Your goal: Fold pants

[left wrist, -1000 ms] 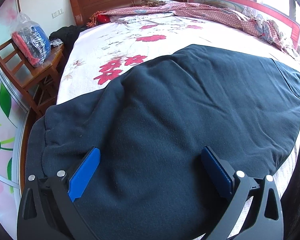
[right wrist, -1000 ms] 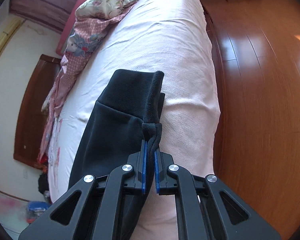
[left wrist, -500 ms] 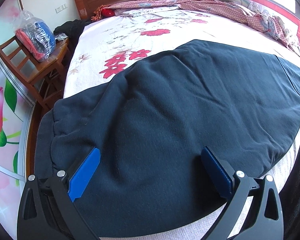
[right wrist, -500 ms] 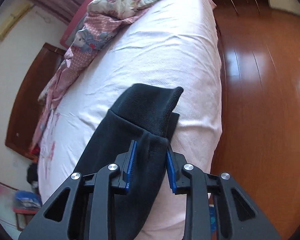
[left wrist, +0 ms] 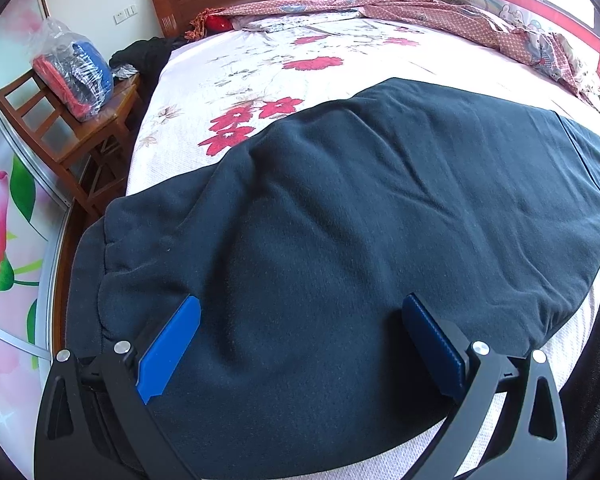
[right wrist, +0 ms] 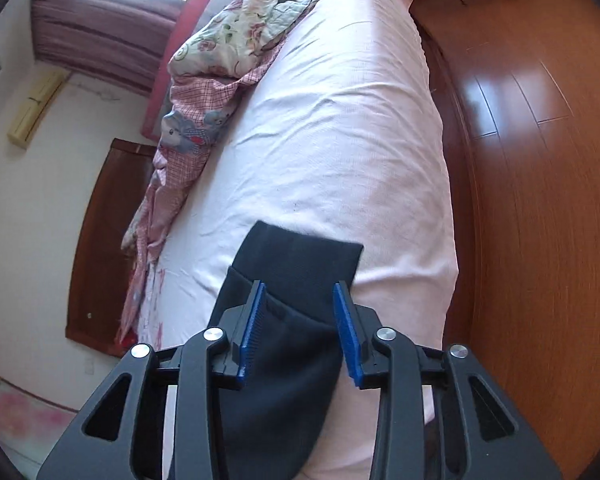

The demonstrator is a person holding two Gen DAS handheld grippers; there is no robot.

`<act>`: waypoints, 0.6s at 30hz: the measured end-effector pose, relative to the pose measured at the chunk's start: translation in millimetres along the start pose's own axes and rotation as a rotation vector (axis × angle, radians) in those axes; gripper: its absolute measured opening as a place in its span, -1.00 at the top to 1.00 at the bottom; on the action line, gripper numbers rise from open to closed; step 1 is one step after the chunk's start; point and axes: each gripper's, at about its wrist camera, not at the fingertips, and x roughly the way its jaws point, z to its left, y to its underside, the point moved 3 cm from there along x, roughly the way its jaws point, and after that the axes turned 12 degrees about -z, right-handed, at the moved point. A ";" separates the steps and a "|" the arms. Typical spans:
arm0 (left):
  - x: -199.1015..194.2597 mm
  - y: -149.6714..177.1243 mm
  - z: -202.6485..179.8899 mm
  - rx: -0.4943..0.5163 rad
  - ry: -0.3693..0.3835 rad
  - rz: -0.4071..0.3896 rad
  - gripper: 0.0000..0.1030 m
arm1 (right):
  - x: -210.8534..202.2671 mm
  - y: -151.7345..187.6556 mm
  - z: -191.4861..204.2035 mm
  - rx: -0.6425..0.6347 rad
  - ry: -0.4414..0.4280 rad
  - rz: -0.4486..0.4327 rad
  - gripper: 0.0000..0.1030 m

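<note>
Dark navy fleece pants lie spread across the near part of the bed with the white, red-flowered sheet, one end hanging slightly over the bed's left edge.

Left tongs: blue pads wide apart, released, poised just above the fabric; contact cannot be judged from this angle.

Right tongs: jaws parted, gripping nothing, the ribbed dark cuff of the pants lying flat on the pale pink sheet between and beyond the pads.

Crumpled pink checked quilt lies along the far side of the bed. Wooden bedside chair holds a plastic-wrapped red and blue bundle. Glossy reddish wooden floor runs beside the bed.
</note>
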 end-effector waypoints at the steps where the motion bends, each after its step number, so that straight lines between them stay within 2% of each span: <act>1: -0.1 0.1 0.3 -0.001 0.001 -0.001 -0.96 | -2.8 5.7 -2.4 -0.008 0.002 0.007 -0.08; 3: 0.7 0.4 0.5 0.002 0.002 -0.002 -0.96 | -2.6 11.0 -3.8 0.020 -0.048 0.023 -0.09; 10: 0.2 -0.5 -2.0 0.009 -0.005 0.005 -0.96 | 24.5 21.9 -2.1 0.078 -0.080 0.080 -0.09; 14: 0.6 -0.4 -2.7 0.008 -0.008 0.007 -0.96 | 34.9 25.0 10.0 0.033 -0.086 0.080 -0.13; 15: 0.7 -0.6 -2.7 0.007 -0.008 0.008 -0.96 | 36.1 25.1 12.2 0.013 -0.077 0.078 0.00; 16: 0.6 -0.7 -2.5 0.007 -0.007 0.009 -0.96 | 37.5 24.8 13.0 -0.003 -0.063 0.085 0.24; 17: 0.7 -0.7 -2.2 0.007 -0.006 0.009 -0.96 | 38.4 24.1 13.0 -0.021 -0.051 0.090 0.29; 18: 0.7 -0.6 -2.1 0.006 -0.005 0.009 -0.96 | 37.6 23.3 13.3 -0.031 -0.048 0.091 0.43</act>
